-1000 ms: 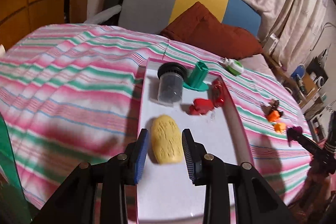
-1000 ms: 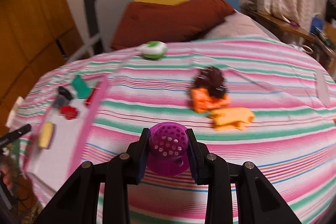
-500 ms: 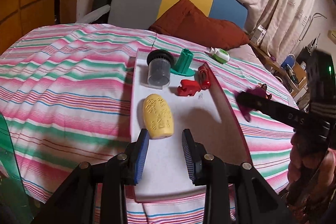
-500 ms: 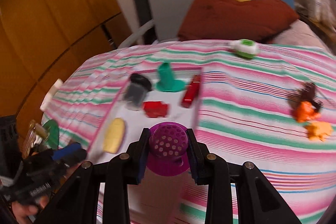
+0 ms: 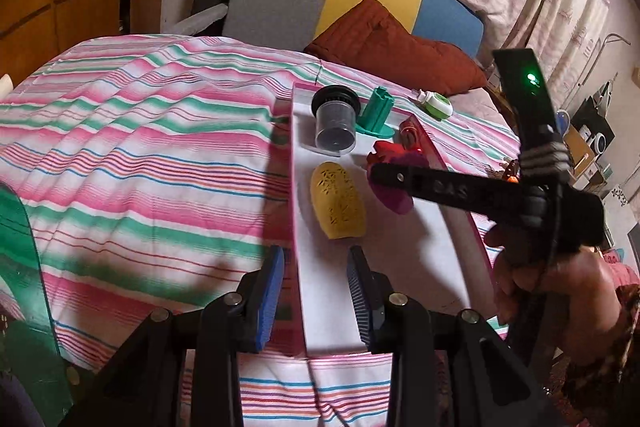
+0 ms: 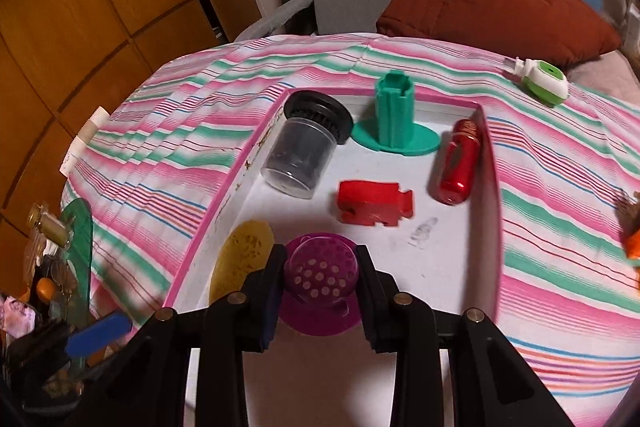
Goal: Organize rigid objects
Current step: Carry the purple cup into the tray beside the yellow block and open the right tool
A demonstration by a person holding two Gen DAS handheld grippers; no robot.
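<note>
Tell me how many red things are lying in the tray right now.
2. A red block lies mid-tray, and a shiny red capsule lies along the tray's right wall. Nothing else red shows inside.

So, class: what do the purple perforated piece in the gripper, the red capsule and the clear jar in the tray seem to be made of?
Purple perforated piece: likely matte plastic, uniform colour, moulded round holes.
Red capsule: glossy, perhaps metal or lacquered plastic; bright highlights run along it.
Clear jar: transparent plastic or glass, cannot tell which; dark contents show through, with a ribbed black lid.
</note>
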